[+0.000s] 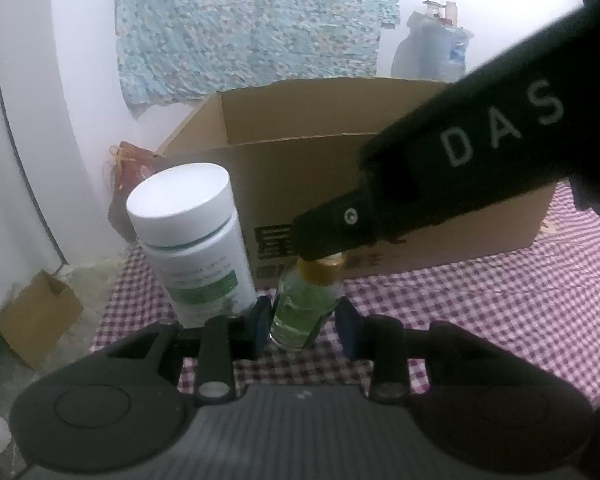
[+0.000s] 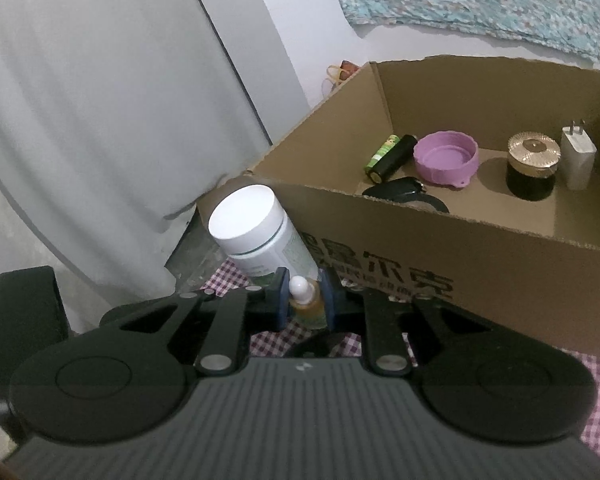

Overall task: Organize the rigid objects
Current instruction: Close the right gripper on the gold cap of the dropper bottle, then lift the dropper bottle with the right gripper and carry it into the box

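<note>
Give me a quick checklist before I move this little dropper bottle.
1. Right gripper on the dropper bottle cap: ok, pads clamp it.
2. Left gripper on the bottle's body: ok, pads look pressed against both sides.
3. Bottle upright on the checked cloth: ok.
4. White jar clear of the left gripper: cannot tell, it stands right beside one finger.
5. Room in the cardboard box: ok, bare floor near the front wall.
</note>
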### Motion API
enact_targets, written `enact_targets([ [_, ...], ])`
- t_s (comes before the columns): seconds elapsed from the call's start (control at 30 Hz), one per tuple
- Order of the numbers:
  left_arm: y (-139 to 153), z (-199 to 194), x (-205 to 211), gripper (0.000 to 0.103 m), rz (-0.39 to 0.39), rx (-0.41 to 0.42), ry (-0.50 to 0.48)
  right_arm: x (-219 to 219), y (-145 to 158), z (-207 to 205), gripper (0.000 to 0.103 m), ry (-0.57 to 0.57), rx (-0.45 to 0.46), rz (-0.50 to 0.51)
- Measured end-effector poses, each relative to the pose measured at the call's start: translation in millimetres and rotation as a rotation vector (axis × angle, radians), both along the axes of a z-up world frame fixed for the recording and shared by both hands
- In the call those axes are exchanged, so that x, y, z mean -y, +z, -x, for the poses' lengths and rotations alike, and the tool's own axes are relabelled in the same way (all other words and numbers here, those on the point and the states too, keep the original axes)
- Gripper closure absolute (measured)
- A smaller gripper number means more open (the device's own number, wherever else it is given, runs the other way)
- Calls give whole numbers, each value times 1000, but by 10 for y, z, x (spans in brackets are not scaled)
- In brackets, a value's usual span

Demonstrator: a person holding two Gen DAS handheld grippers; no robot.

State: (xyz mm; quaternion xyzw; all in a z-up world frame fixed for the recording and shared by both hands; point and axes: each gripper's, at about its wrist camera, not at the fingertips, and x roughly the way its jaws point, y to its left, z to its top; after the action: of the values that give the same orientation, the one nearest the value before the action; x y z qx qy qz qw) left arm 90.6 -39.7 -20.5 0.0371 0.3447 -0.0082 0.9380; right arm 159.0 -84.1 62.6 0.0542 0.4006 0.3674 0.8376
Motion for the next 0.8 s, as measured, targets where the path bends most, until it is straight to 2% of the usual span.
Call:
enact_targets([
  [0.17, 51, 79, 69, 68, 19, 2, -26, 53, 51, 79, 87, -10, 8, 3],
  [0.3, 168, 167, 136, 68, 26, 48, -42, 133, 188, 171, 87, -14, 36, -6],
  [0.6, 624, 310, 320, 69, 26, 194, -72, 318, 722, 371, 86, -15, 203, -55],
  [0.8, 905, 41, 366, 70, 80, 225, -101, 354, 1080, 228, 86, -15, 309, -68],
])
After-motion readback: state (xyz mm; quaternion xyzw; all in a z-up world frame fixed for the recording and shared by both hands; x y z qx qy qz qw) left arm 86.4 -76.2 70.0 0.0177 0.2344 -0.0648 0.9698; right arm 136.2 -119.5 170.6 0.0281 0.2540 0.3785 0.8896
